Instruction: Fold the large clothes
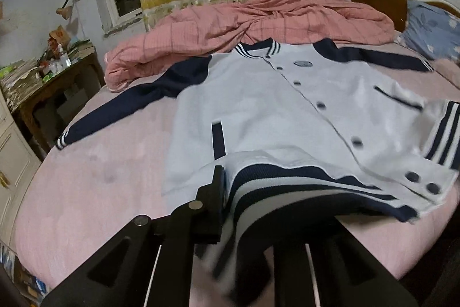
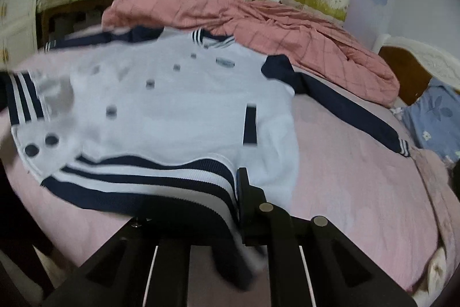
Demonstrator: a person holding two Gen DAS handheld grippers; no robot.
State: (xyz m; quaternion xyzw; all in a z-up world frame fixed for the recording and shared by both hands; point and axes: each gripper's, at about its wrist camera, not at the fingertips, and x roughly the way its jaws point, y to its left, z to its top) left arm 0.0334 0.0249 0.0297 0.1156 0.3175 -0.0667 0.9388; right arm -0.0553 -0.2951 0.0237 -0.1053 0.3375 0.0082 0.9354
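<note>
A white baseball jacket (image 1: 287,105) with navy sleeves lies face-up and buttoned on the pink bed (image 1: 100,177), while the left gripper (image 1: 230,200) and right gripper (image 2: 230,192) each pinch its striped hem (image 2: 149,177), jaws narrow.

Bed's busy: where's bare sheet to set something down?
Free: pink sheet between the jacket and the desk-side bed edge; also sheet between jacket and blue pillow. Crowded: far side under the pink quilt; desk is piled with clutter.
</note>
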